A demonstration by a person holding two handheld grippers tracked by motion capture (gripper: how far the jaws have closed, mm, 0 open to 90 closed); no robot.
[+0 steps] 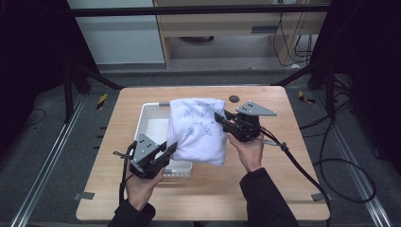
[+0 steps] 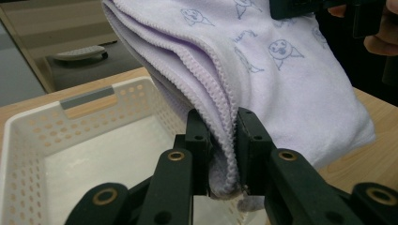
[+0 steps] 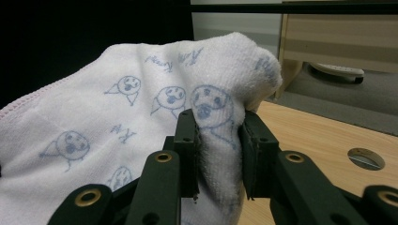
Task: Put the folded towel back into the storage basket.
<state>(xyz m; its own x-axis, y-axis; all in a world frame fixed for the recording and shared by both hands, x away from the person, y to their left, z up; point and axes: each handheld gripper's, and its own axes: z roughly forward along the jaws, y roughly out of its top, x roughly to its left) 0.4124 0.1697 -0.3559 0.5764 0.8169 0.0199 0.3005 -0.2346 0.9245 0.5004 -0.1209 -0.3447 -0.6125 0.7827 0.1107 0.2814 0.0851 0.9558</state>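
The folded towel (image 1: pixel 198 130), white with small blue faces printed on it, hangs in the air between the two grippers, partly over the white perforated basket (image 1: pixel 147 124) on the wooden surface (image 1: pixel 265 189). The left gripper (image 1: pixel 170 149) has its jaws pinching the stitched edges where the layers stack, which keeps the fold together. The right gripper (image 1: pixel 222 117) pinches a bunched corner at the far side, so the cloth is held up at two ends and stays clear of the surface. I'd guess it is being carried into or out of the basket; I cannot tell which.
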